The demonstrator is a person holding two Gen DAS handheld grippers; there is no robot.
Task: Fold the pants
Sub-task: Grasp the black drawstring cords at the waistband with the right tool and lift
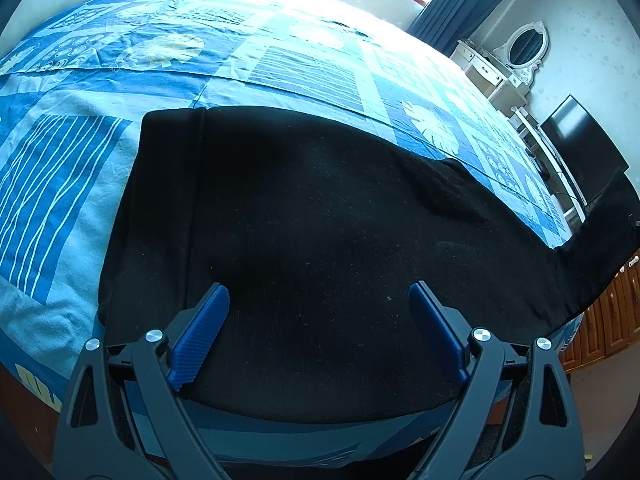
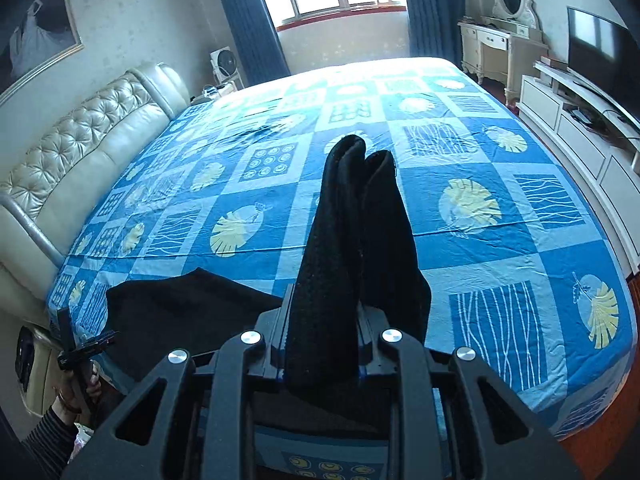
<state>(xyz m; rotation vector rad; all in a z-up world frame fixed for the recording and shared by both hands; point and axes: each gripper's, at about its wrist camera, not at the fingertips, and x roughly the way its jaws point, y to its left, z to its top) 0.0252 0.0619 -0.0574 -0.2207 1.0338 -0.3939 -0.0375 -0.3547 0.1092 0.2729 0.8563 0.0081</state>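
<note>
The black pants (image 1: 312, 224) lie flat on the blue patterned bed near its front edge. My left gripper (image 1: 319, 300) is open, its blue fingers (image 1: 200, 332) spread just above the pants' near part, holding nothing. My right gripper (image 2: 324, 344) is shut on the pants' leg ends (image 2: 352, 232), which stand up bunched in two folds from the jaws, lifted above the bed. The rest of the pants (image 2: 184, 304) lies flat at the lower left in the right wrist view. The left gripper (image 2: 86, 350) shows there in a hand at the bed's edge.
The bed sheet (image 2: 480, 208) spreads wide beyond the pants. A padded headboard (image 2: 80, 148) runs along the left. A white dresser with mirror (image 2: 508, 36), a TV (image 2: 600, 56) on a white cabinet and a window stand at the far and right sides.
</note>
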